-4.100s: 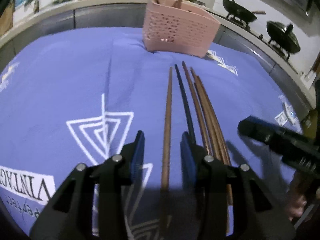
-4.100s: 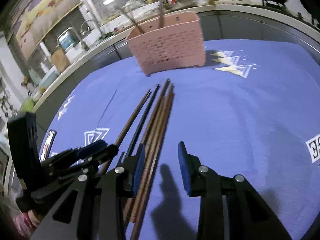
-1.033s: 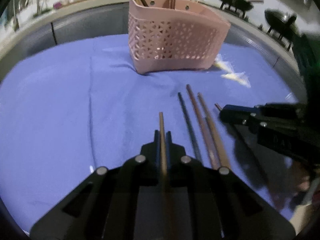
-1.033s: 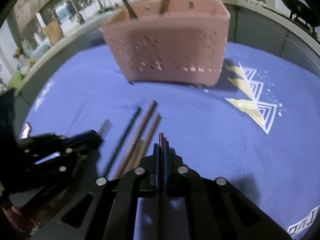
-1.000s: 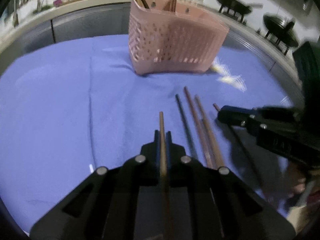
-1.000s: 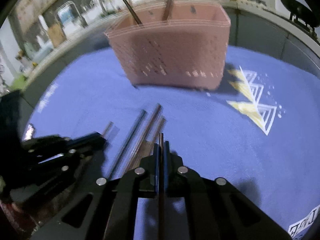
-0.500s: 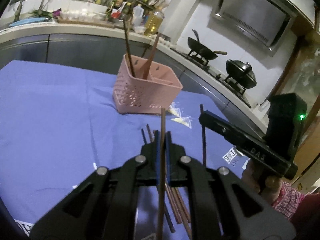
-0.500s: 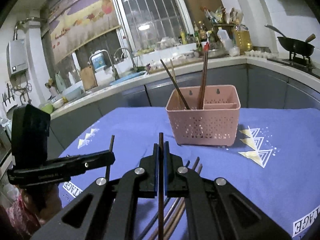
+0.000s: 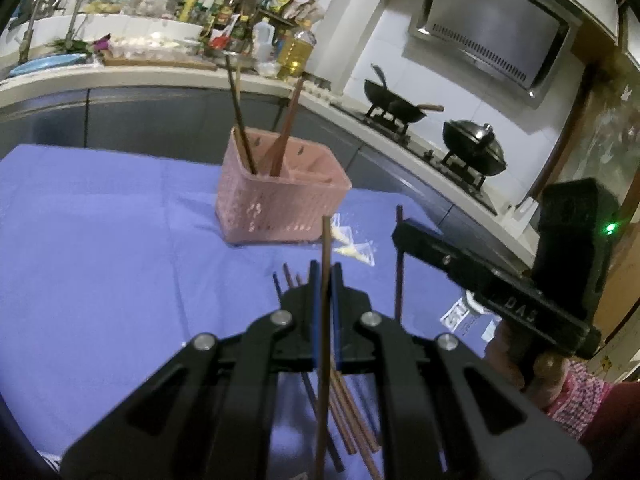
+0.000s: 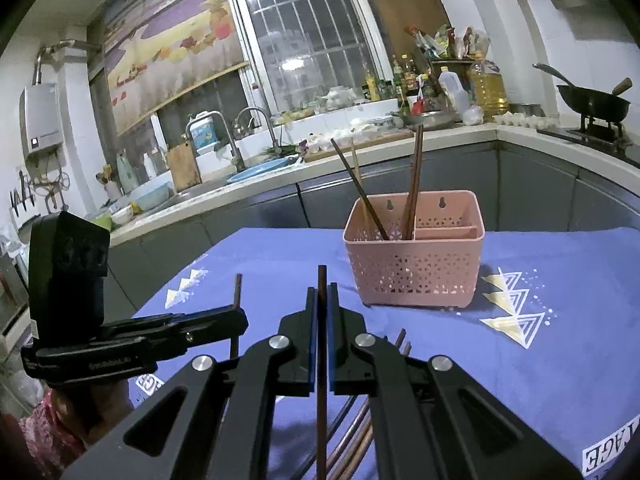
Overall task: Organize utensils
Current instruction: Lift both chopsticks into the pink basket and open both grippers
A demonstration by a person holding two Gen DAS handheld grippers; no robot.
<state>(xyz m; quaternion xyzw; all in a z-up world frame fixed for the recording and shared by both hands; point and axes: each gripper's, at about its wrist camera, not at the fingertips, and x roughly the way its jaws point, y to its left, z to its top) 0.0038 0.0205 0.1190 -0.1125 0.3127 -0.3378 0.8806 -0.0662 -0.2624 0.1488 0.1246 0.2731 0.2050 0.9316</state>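
A: What are the two tools doing?

B: The left gripper [image 9: 325, 276] is pinching one brown chopstick [image 9: 325, 248], its pads pressed flat on it, the stick running up between the fingers. The right gripper [image 10: 322, 300] is clamped on a second, darker chopstick [image 10: 321, 280] the same way.

A: Are they close to each other?

B: Side by side, apart, both raised above the blue cloth [image 9: 100, 240].

A: And the other utensils?

B: A loose bundle of chopsticks [image 9: 348, 404] lies on the cloth under the grippers. Beyond stands the pink basket [image 10: 416, 268], upright on the cloth, with a few chopsticks leaning in its left compartment.

A: What's behind?

B: A kitchen counter [image 10: 440, 140] and two black woks [image 9: 394, 106] on the stove.
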